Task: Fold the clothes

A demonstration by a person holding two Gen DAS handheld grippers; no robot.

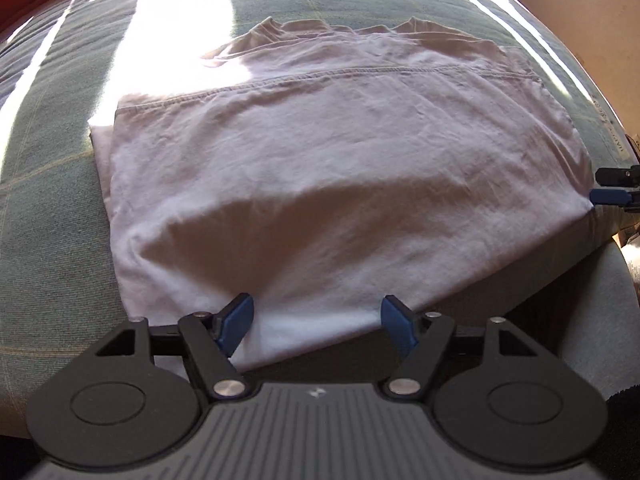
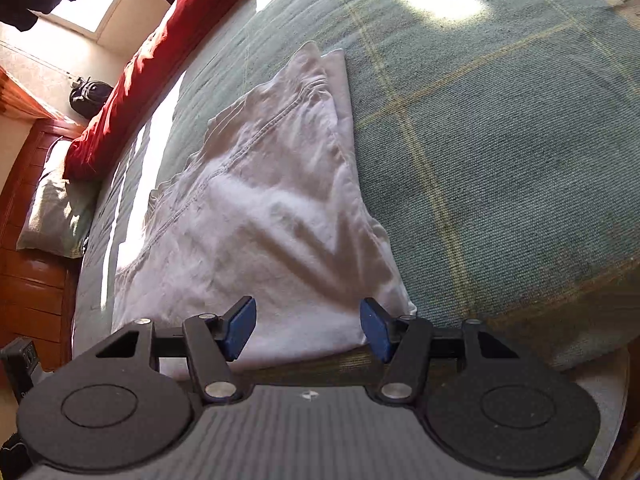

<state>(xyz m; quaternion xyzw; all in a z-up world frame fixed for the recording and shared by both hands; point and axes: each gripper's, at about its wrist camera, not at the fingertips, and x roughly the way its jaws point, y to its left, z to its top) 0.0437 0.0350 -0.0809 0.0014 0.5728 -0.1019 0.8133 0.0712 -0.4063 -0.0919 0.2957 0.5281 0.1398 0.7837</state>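
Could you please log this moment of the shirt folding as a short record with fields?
garment: white shirt, partly folded, hem seam on top
surface: green checked bedspread
left gripper: open, jaws astride the shirt's near edge
right gripper: open, at the shirt's near corner
grip: neither gripper pinches the cloth
background: red blanket along the bed's far side, pillow beside it

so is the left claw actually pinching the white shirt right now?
Apart. The left wrist view shows the left claw with both blue pads spread wide over the white shirt's near edge, bare cloth between them, neither pad pressing it.
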